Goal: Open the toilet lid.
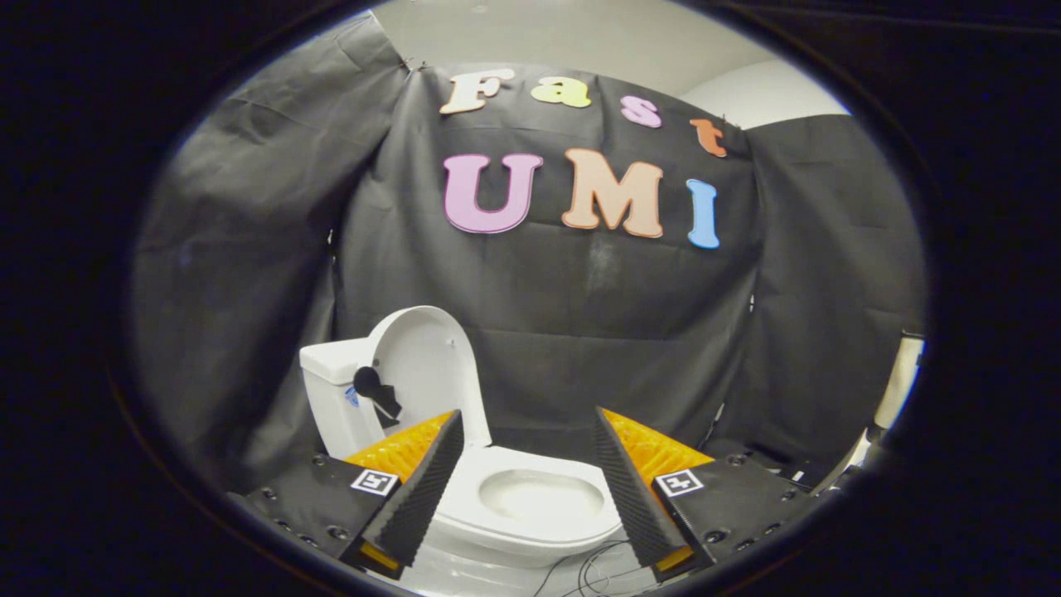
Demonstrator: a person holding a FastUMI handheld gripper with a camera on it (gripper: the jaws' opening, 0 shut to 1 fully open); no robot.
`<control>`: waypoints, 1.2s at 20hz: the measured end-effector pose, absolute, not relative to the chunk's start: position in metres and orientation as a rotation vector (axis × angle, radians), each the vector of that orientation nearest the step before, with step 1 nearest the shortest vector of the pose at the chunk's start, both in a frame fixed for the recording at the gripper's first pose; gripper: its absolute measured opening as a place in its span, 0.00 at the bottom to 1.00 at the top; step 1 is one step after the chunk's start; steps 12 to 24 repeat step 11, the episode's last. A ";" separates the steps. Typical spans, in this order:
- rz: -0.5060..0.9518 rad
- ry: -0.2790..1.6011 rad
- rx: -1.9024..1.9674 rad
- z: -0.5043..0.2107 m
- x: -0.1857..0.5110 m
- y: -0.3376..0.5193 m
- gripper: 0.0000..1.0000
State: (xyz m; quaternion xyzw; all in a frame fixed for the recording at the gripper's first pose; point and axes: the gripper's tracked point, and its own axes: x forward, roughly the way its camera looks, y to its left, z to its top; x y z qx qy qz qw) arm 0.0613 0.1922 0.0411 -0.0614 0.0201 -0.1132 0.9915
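Hovering: the gripper [526, 464] hangs in front of the toilet [514, 506], fingers spread wide, nothing between them but air.
Fingers: far apart and holding nothing; the bowl opening shows in the gap between them.
Lid: the lid [427, 373] stands upright, leaning back against the tank [331, 390], beyond the left finger's tip. By the look of it, the opening is already done.
Seat: the seat [539, 497] lies flat on the bowl, just ahead of the fingers.
Black piece: a dark handle-like part [377, 391] sits on the lid's face near the tank; I cannot tell what it is.
Risk one: a forward nudge from here could clip the lid's edge with the left finger and tip it back down, undoing the job.
Risk two: a drop could knock the fingers onto the seat rim.
Risk three: thin cables [593, 568] trail on the floor below the bowl, near the right finger, and could snag on a low pull-back.
Safest read: back away straight and level.
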 end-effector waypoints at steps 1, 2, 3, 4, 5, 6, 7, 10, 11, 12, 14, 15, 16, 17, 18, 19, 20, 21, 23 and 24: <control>-0.233 0.041 -0.130 0.042 0.060 0.192 0.97; -0.237 0.039 -0.135 0.042 0.060 0.191 0.97; -0.235 0.039 -0.134 0.043 0.060 0.191 0.97; -0.233 0.039 -0.131 0.042 0.061 0.192 0.97; -0.235 0.038 -0.127 0.042 0.061 0.192 0.97; -0.236 0.040 -0.125 0.041 0.061 0.191 0.97; -0.237 0.038 -0.121 0.041 0.060 0.192 0.97; -0.242 0.024 -0.099 0.045 0.059 0.189 0.97; -0.241 0.016 -0.088 0.047 0.059 0.189 0.97; -0.241 0.016 -0.088 0.047 0.059 0.189 0.97; -0.241 0.016 -0.088 0.047 0.059 0.189 0.97; -0.241 0.016 -0.088 0.047 0.059 0.189 0.97; -0.241 0.016 -0.088 0.047 0.059 0.189 0.97; -0.241 0.016 -0.088 0.047 0.059 0.189 0.97; -0.241 0.016 -0.088 0.047 0.059 0.189 0.97; -0.241 0.016 -0.088 0.047 0.059 0.189 0.97; -0.241 0.016 -0.088 0.047 0.059 0.189 0.97; -0.241 0.016 -0.088 0.047 0.059 0.189 0.97; -0.241 0.016 -0.088 0.047 0.059 0.189 0.97; -0.241 0.016 -0.088 0.047 0.059 0.189 0.97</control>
